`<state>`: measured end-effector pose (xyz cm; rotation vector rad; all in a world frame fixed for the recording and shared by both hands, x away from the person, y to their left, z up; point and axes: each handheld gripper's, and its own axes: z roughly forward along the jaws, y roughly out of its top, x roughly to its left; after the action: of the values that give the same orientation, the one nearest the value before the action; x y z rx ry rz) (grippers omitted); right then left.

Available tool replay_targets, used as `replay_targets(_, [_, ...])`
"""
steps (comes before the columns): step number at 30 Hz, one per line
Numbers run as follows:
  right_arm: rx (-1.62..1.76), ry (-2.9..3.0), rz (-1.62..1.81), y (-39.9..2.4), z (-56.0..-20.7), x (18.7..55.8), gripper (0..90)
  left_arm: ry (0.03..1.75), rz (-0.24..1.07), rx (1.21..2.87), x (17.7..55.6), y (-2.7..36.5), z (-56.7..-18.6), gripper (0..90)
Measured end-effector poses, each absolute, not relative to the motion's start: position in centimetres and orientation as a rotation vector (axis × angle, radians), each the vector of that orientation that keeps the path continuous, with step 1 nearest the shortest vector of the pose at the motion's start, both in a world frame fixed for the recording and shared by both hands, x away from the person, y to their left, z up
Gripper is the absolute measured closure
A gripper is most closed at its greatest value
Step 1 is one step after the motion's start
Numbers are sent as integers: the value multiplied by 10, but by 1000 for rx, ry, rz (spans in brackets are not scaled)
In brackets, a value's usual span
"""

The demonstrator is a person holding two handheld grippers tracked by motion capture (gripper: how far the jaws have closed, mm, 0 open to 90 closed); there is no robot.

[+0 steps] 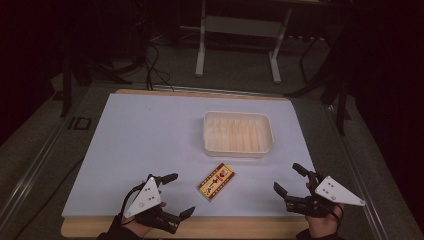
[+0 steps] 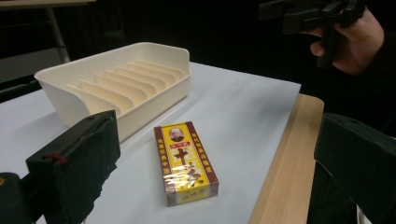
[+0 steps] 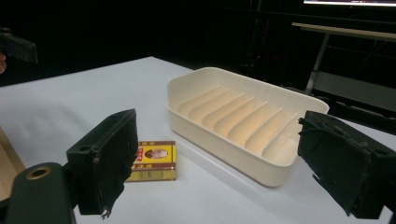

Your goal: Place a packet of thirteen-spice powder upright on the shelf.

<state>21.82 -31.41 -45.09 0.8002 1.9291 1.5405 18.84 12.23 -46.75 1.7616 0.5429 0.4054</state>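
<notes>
Two grippers wait at the near edge of the table (image 1: 150,125), both with jaws spread wide and holding nothing: the left gripper (image 1: 176,195) at about seven o'clock of the sheet, the right gripper (image 1: 290,178) at about five o'clock. Between them, near six o'clock, lies a small box (image 1: 216,182) flat on its broad face, apart from both grippers. At its one o'clock, just beyond, sits a cream tray (image 1: 238,149), empty. The box looks like thin printed card in glossy wrap, yellow with dark red borders and a small portrait, sharp-cornered and slim. I judge it light, fairly stiff but crushable under a hard squeeze, and a bit slick on the film. The best hold is probably across its two long narrow sides, near the middle. The tray is smooth moulded plastic with rounded corners, raised walls and parallel ribs along its floor. The table wears a pale matte sheet over a wooden board.
</notes>
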Motion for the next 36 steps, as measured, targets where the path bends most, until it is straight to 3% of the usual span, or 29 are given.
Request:
replay_targets(3, [800,1917,1548,-315,-449,218,121,559,449,1780,189,119,-462,11])
replay_targets(17, [821,1929,1527,-311,-449,218,121,734,395,1810,204,102,-435,12])
replay_targets(36, [830,1951,1531,-311,-451,221,121,761,322,1888,231,66,-430,12])
